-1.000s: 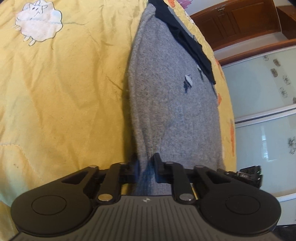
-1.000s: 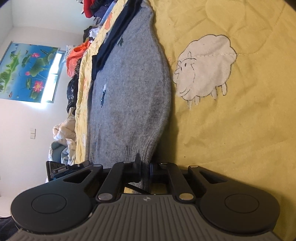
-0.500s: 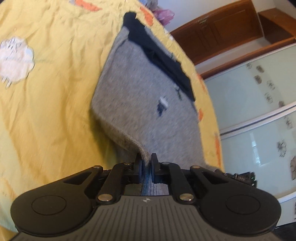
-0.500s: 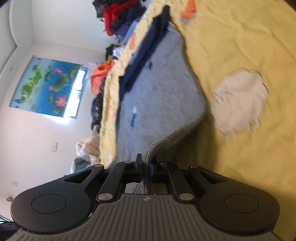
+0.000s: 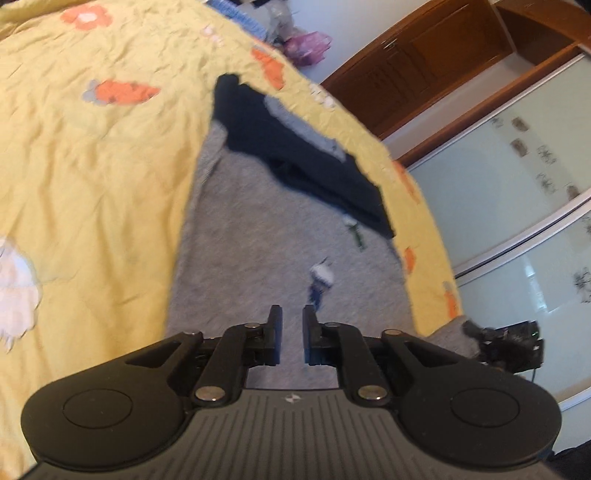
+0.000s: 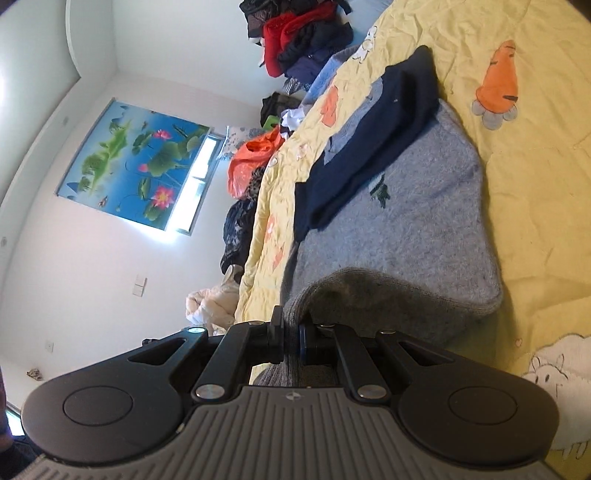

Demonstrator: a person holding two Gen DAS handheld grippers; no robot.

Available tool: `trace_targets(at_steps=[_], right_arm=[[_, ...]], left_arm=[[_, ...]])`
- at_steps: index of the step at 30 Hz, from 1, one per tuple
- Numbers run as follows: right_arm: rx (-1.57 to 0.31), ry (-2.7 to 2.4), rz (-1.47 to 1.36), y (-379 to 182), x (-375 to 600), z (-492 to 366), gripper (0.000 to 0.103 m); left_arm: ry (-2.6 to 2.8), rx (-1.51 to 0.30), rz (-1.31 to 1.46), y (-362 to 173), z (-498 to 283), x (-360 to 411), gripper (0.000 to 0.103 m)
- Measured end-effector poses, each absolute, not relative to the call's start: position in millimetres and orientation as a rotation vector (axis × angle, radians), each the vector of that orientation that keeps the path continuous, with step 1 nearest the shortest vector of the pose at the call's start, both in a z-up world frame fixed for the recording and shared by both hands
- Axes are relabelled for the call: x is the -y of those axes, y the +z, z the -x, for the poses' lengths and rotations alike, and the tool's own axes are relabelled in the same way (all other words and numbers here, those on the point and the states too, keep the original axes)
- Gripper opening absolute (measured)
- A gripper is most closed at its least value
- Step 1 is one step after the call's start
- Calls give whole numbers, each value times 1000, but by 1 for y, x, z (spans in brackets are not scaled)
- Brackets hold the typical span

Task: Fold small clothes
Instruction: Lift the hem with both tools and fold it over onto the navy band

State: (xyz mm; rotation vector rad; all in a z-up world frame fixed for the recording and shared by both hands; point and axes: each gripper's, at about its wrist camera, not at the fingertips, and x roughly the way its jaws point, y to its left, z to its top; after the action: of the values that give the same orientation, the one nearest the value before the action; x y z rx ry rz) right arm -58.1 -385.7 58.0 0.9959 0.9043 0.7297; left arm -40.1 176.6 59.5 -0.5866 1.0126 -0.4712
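A grey knitted sweater point(image 5: 258, 240) with a navy collar part point(image 5: 303, 162) lies flat on the yellow bedspread point(image 5: 92, 166). My left gripper point(image 5: 292, 314) hovers over its near end. Its jaws are opening, and nothing is pinched between the pads; the knit shows below the gap. In the right wrist view the same grey sweater point(image 6: 406, 229) has its near hem point(image 6: 354, 291) raised and curled over the body. My right gripper point(image 6: 291, 325) is shut on that hem, with the cloth running down between its fingers.
A heap of clothes point(image 6: 303, 33) sits at the bed's far end, with more garments hanging along the bed's edge point(image 6: 251, 162). A wooden cabinet point(image 5: 424, 55) and glass sliding doors point(image 5: 517, 203) stand beyond the bed. A sheep print point(image 6: 554, 369) marks the bedspread.
My left gripper has let go of the hem it pinched and risen away from the sweater. My right gripper has lifted its hem higher and carried it over the sweater's body.
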Motion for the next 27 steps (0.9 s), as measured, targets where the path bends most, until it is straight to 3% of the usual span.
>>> trace_targets(at_steps=[1, 3, 5, 19, 20, 21, 23, 27], right_arm=[[-907, 725, -1006, 55, 387, 62, 15], [-912, 710, -1018, 50, 389, 67, 15], [-912, 698, -1029, 45, 390, 73, 15], [-921, 720, -1011, 47, 381, 77, 15], [-920, 719, -1013, 47, 382, 78, 15], [-919, 718, -1015, 47, 382, 79, 15], [-918, 713, -1018, 46, 383, 80, 15], [-920, 709, -1021, 44, 385, 81, 15]], left_arm=[[-451, -1032, 582, 53, 45, -179, 24], [-385, -1061, 577, 41, 57, -186, 62], [-323, -1066, 588, 32, 68, -193, 74], [-437, -1087, 827, -4, 102, -174, 74], [-447, -1087, 834, -5, 102, -172, 72], [-451, -1090, 825, -5, 102, -169, 57], [-438, -1121, 765, -5, 100, -162, 8], [-413, -1150, 738, -9, 97, -160, 7]])
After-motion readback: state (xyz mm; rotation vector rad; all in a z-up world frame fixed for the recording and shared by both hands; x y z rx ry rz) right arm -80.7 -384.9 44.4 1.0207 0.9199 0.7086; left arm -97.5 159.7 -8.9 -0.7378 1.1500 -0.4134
